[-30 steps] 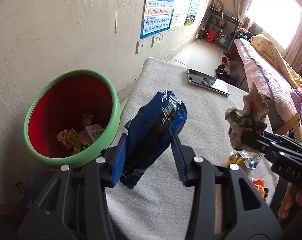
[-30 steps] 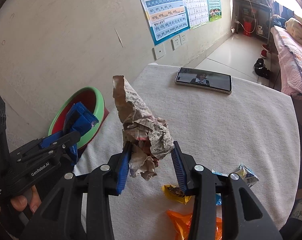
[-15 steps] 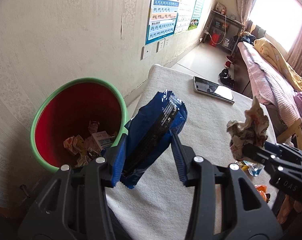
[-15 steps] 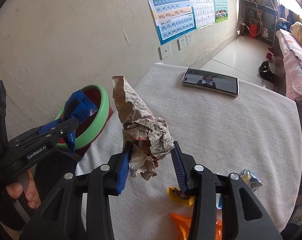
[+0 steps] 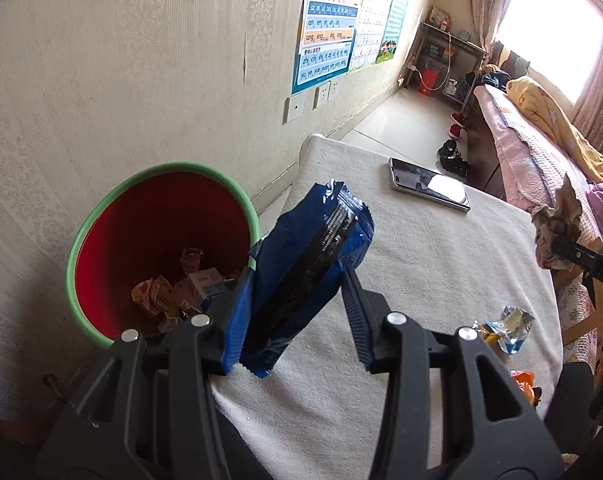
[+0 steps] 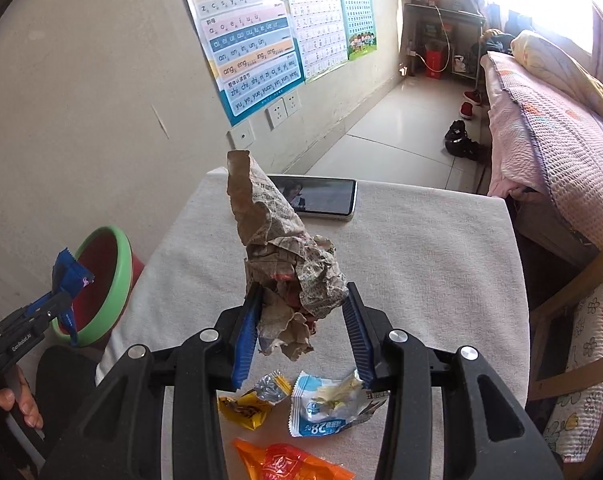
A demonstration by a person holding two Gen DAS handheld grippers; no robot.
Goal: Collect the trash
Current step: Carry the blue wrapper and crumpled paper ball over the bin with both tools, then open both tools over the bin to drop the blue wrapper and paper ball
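Blue wrapper (image 5: 301,276) clamped upright in left gripper (image 5: 297,316), jaws partly closed on it, at the table's left edge just beside the bin (image 5: 101,216). Green rim, red inside, scraps (image 5: 181,288) at the bottom; standing on the floor against the wall. Crumpled newspaper (image 6: 285,264) pinched in right gripper (image 6: 301,328), jaws likewise partly closed, paper sticking up well above the pads, held over the table (image 6: 421,264). Loose on the white cloth below: yellow wrapper (image 6: 249,404), white-and-blue packet (image 6: 325,408), orange wrapper (image 6: 285,464), all near the front edge. Phone (image 6: 321,200) lying flat at the far end. Fingers of a hand (image 6: 17,404) under the left gripper's handle. Beyond: posters (image 6: 253,36) on the wall, bed (image 6: 549,128) at right.
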